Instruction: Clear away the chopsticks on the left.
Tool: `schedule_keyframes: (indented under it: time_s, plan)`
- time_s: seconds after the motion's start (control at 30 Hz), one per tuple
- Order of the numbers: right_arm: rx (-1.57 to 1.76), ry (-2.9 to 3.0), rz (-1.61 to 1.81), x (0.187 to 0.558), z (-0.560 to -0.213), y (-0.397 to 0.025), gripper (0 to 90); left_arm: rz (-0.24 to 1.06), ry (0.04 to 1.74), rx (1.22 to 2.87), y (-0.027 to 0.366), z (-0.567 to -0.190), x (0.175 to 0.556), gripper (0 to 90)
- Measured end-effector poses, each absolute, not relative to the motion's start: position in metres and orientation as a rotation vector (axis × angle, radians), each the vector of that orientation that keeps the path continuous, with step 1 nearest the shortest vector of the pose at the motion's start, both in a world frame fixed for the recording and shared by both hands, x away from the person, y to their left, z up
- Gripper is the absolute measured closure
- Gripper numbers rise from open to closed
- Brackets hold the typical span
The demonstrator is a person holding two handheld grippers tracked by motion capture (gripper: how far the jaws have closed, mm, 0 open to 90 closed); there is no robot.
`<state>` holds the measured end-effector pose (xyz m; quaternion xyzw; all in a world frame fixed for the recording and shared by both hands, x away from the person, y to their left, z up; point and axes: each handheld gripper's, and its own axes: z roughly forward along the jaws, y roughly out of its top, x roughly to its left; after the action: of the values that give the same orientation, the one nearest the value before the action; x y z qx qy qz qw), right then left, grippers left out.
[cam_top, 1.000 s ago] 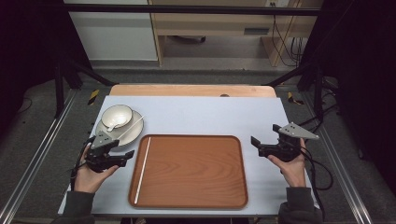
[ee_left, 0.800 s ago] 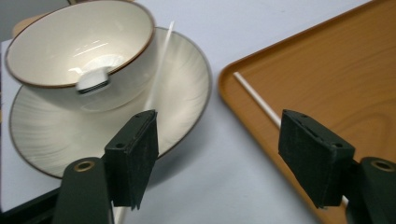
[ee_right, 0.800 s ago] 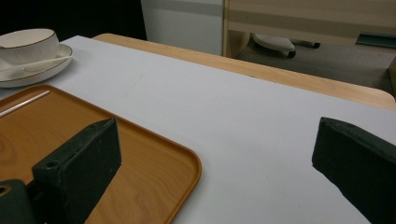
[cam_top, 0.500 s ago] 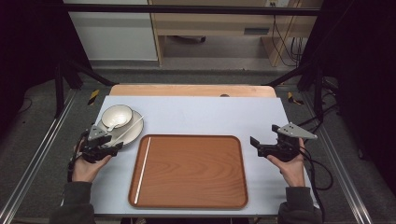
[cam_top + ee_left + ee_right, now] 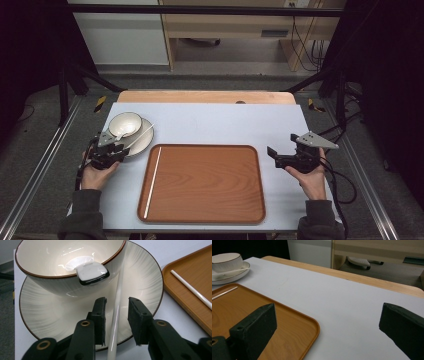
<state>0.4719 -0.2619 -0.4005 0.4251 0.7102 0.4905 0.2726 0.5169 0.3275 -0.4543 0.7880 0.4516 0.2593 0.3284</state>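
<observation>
- No text, label, brand, number or sign can be read on any surface in the high view, the left gripper view or the right gripper view.
</observation>
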Motion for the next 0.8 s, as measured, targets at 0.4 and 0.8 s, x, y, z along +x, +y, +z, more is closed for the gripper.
schedule_keyframes:
  time_s: [0.4, 0.8]
  plan:
    - [1.14, 1.918, 1.316, 0.472, -0.401, -0.261, 1.8, 0.643, 1.182, 2.081, 0.324, -0.457, 0.519, 82.6]
    - [1.145, 1.907, 1.327, 0.471, -0.402, -0.266, 1.7, 0.628, 1.192, 2.076, 0.314, -0.449, 0.509, 84.4]
